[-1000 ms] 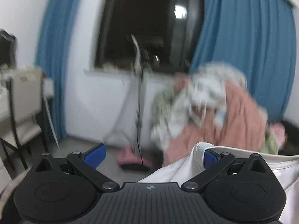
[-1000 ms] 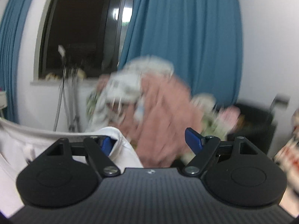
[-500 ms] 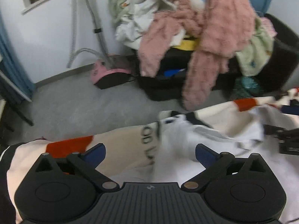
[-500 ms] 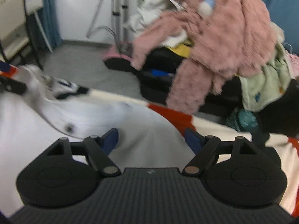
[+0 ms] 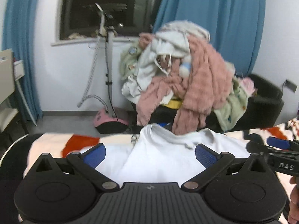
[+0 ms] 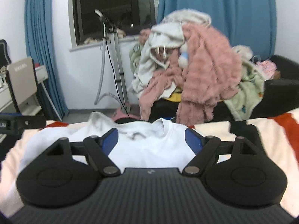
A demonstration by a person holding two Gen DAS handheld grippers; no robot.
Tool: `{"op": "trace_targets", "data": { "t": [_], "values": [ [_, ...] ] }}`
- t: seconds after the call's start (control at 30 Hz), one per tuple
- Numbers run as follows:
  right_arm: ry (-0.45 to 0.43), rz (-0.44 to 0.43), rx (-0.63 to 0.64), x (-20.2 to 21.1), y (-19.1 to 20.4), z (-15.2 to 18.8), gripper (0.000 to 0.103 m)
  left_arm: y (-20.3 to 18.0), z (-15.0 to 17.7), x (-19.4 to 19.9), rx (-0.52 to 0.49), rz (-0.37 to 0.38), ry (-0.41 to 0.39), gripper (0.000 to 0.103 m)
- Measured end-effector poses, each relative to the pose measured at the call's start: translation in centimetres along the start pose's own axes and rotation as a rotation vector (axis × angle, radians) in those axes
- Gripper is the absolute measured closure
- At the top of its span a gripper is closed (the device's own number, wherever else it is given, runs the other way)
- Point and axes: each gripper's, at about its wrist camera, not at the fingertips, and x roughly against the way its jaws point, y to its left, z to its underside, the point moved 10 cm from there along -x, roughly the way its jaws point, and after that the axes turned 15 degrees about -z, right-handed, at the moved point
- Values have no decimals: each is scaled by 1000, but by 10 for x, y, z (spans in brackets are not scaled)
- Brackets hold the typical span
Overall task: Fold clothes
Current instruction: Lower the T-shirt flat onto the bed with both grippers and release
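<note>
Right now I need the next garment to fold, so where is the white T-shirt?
The white T-shirt lies on the patterned blanket, between both open grippers' fingers in each wrist view, collar toward the pink clothes pile.

the near part of the white cotton t-shirt [image 5: 168, 160] lies hidden under the black gripper bodies in both wrist views. the patterned cream, red and black blanket [image 6: 243, 130] runs off the frame edges. the heap of pink fleece and pale garments [image 5: 186, 82] is soft with blur, single pieces hard to separate. a hand [image 5: 294, 205] is cut off at the right edge.
</note>
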Motion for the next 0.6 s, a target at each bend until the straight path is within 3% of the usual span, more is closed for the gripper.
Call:
{"op": "trace_targets", "data": {
  "t": [0.13,0.3,0.47,0.6],
  "values": [
    [-69,-4,-16,90,35,22,23,30,45,104,49,-17,-37,0],
    [-149,-6,41,185,80,59,23,55,99,235,24,-37,-181,0],
    [-175,-32,49,235,113,85,23,76,132,312,14,-81,-271,0],
    [-195,-42,-4,251,112,103,23,86,164,327,16,-80,-233,0]
  ]
}}
